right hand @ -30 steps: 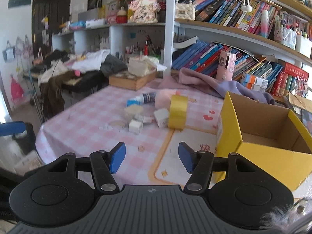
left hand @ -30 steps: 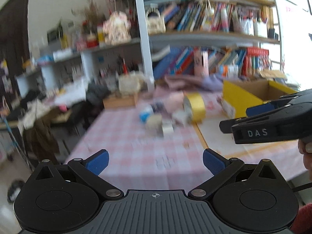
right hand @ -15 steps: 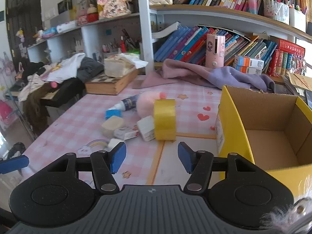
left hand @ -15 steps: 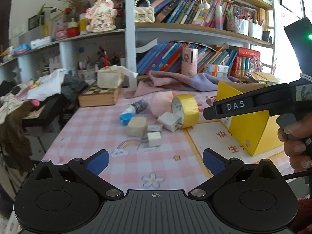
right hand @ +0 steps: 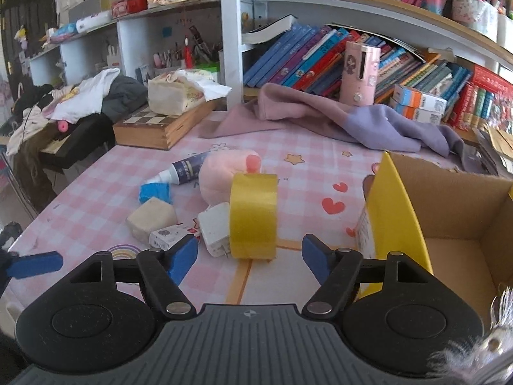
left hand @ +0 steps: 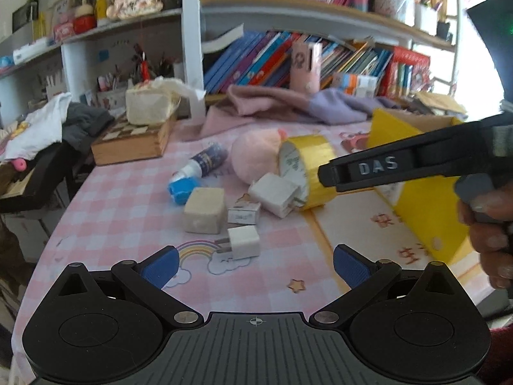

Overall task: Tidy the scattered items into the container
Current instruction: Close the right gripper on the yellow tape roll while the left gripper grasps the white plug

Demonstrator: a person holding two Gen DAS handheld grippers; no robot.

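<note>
Bookshelves crowded with books and ornaments back a table under a pink checked cloth, on which the scattered items lie in one loose cluster beside the yellow cardboard box that serves as the container. As far as the right wrist view shows, the box interior is bare, so the tidying is judged to be at its start, with every item left to move. Cluster contents: a roll of yellow tape standing on edge; a pink plush ball behind it; a large white charger touching the roll; a small white plug nearest the left gripper; a small printed carton; a beige block; a dark tube with its blue cap beside it. Right gripper: jaws opening, moderately spread, nothing between the blue pads; it is aimed at the tape roll, which stands just ahead of the fingertips and apart from them. It also appears side-on in the left wrist view, where a hand holds its trigger. Left gripper: jaws spread wide, empty, hovering over the cloth with the small white plug just ahead between the fingertips' lines, not touched. Judged step in hand: approach for a first pick, probably the tape roll
</note>
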